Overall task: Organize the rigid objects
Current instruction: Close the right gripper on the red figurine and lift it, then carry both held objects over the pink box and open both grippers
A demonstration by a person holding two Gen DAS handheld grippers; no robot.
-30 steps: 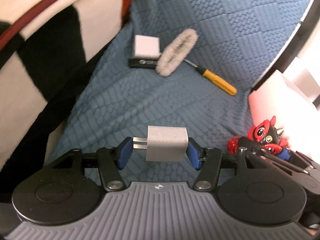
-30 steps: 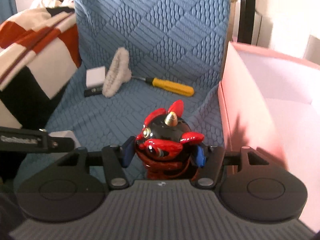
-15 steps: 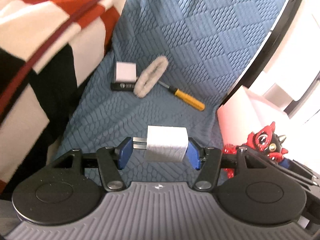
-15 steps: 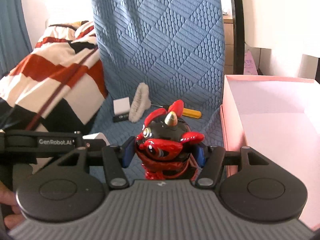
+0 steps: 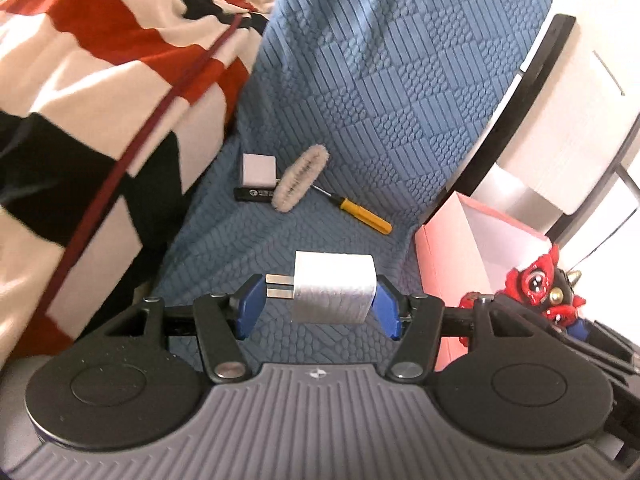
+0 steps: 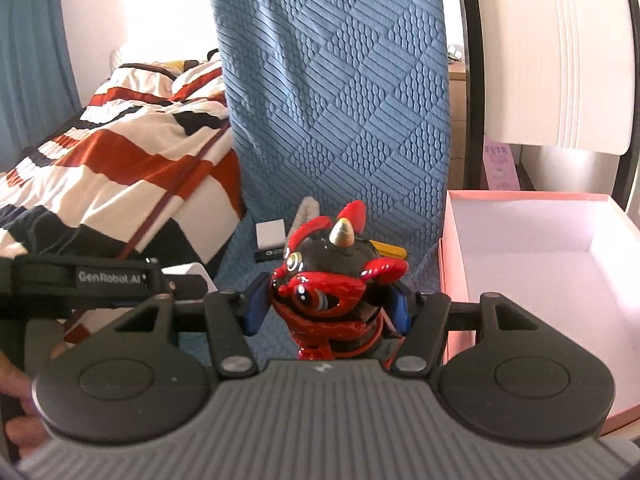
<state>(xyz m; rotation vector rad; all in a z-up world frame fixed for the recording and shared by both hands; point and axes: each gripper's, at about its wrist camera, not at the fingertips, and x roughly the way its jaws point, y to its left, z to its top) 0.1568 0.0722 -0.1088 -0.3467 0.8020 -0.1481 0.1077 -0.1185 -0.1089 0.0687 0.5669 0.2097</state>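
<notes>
My left gripper is shut on a white plug adapter, held above the blue seat cover, prongs pointing left. My right gripper is shut on a red and black horned figurine, held in the air left of the open pink box. The figurine also shows at the right edge of the left wrist view. On the seat farther back lie a white cube, a black stick, a fluffy white brush and a yellow-handled screwdriver.
A red, white and black striped blanket lies on the bed to the left. The pink box stands right of the seat. A white cabinet and a black frame are behind on the right.
Both grippers have risen and pulled back from the seat with their objects still held. The seat items look smaller and more of the pink box's inside shows.
</notes>
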